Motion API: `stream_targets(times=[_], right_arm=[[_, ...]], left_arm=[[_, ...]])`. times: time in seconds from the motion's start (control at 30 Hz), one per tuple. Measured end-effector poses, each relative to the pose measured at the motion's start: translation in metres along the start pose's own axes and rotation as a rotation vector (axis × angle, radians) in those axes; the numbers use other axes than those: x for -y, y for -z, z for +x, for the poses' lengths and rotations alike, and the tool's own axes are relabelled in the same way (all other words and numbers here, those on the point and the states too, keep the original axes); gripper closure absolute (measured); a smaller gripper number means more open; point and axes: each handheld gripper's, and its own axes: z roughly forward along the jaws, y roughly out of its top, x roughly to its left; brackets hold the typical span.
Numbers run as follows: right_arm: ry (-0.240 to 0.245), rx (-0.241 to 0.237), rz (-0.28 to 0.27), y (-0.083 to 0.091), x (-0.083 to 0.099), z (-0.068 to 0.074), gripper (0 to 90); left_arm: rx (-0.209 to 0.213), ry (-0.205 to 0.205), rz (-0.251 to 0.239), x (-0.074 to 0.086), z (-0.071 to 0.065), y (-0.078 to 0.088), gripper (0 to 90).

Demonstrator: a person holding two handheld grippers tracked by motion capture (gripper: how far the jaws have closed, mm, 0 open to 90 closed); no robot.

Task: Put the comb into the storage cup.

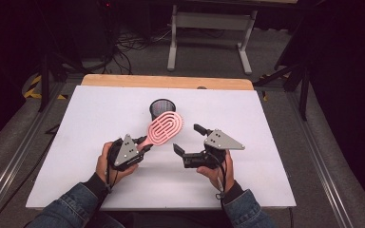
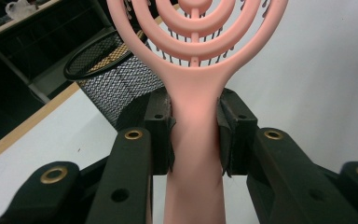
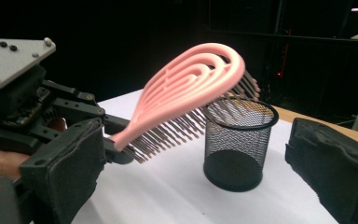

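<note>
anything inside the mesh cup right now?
Nothing visible inside the black mesh cup: through the mesh its interior and floor look bare. The pink brush, clamped by the left gripper, is held above it with its head over the rim, covering part of the opening.

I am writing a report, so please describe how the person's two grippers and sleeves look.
Both the left gripper and the right gripper are black, two-jawed, with dark padded jaw faces and brass-coloured pivot rings. Each carries a grey three-cornered plate with small dark screws. A thin black cable trails along each wrist. The sleeves are blue denim over dark cuffs.
</note>
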Motion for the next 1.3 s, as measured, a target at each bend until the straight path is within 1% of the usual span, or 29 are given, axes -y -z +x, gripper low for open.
stream_targets(times=[0.07,0.27,0.3,0.37,0.4,0.43,0.5,0.6,0.63,0.7,0.73,0.77,0.8,0.83,0.87,0.93,1.0,1.03,1.1,1.13,1.2,1.23,1.3], right_arm=[[-0.005,-0.004,0.000,0.000,0.000,0.000,5.2],[-0.029,-0.027,0.012,-0.005,0.001,0.002,5.2],[-0.050,-0.041,0.017,-0.007,0.001,0.002,5.2],[-0.056,-0.042,0.019,-0.008,0.002,0.002,5.4],[-0.071,-0.059,0.026,-0.011,0.002,0.002,5.6],[-0.071,-0.054,0.030,-0.012,0.002,0.003,5.8],[-0.072,-0.054,0.030,-0.013,0.003,0.004,5.8],[-0.100,-0.062,0.030,-0.015,0.002,0.003,5.8],[-0.124,-0.075,0.028,-0.016,0.002,0.003,6.1],[-0.141,-0.074,0.020,-0.017,0.002,0.002,7.5],[-0.141,-0.074,0.020,-0.017,0.002,0.002,7.5],[-0.155,-0.089,0.015,-0.017,0.001,0.002,7.5],[-0.187,-0.105,0.012,-0.018,0.000,0.001,7.7],[-0.187,-0.105,0.012,-0.018,0.000,0.001,7.7],[-0.216,-0.109,0.006,-0.019,0.000,0.001,10.9],[-0.248,-0.107,-0.008,-0.019,0.000,-0.001,17.4],[-0.277,-0.107,-0.020,-0.018,0.001,-0.003,23.8],[-0.277,-0.107,-0.020,-0.018,0.001,-0.003,23.8],[-0.309,-0.115,-0.033,-0.018,0.001,-0.005,31.6],[-0.314,-0.116,-0.035,-0.018,0.002,-0.005,33.0],[-0.319,-0.124,-0.048,-0.017,0.002,-0.005,40.4],[-0.322,-0.130,-0.057,-0.016,0.002,-0.005,48.5],[-0.323,-0.135,-0.058,-0.016,0.002,-0.005,49.4]], left_arm=[[0.000,0.005,-0.008,-0.001,-0.002,-0.001,69.7],[-0.004,-0.004,-0.022,-0.003,-0.008,-0.005,69.7],[-0.004,-0.005,-0.026,-0.004,-0.010,-0.006,69.7],[-0.006,-0.006,-0.029,-0.004,-0.012,-0.006,69.7],[-0.006,-0.005,-0.031,-0.004,-0.013,-0.007,69.7],[-0.004,-0.001,-0.039,-0.005,-0.016,-0.009,69.7],[-0.006,-0.009,-0.041,-0.005,-0.017,-0.009,69.7],[-0.009,-0.013,-0.048,-0.007,-0.022,-0.011,69.7],[-0.004,-0.014,-0.053,-0.008,-0.023,-0.012,69.7],[-0.006,-0.017,-0.051,-0.008,-0.025,-0.013,69.7],[-0.006,-0.017,-0.051,-0.008,-0.025,-0.013,69.7],[-0.006,-0.015,-0.051,-0.008,-0.026,-0.013,69.7],[-0.005,-0.021,-0.049,-0.009,-0.027,-0.014,69.6],[-0.005,-0.021,-0.049,-0.009,-0.027,-0.014,69.7],[-0.005,-0.019,-0.054,-0.009,-0.028,-0.015,69.6],[-0.008,-0.020,-0.049,-0.009,-0.028,-0.015,69.6],[-0.010,-0.020,-0.049,-0.009,-0.028,-0.015,69.7],[-0.010,-0.023,-0.045,-0.009,-0.028,-0.015,69.7],[-0.016,-0.024,-0.041,-0.009,-0.028,-0.016,69.7],[-0.017,-0.029,-0.036,-0.009,-0.028,-0.016,69.7],[-0.019,-0.030,-0.033,-0.009,-0.028,-0.017,69.8],[-0.016,-0.033,-0.029,-0.009,-0.029,-0.017,69.9],[-0.020,-0.039,-0.022,-0.009,-0.029,-0.017,69.8]])
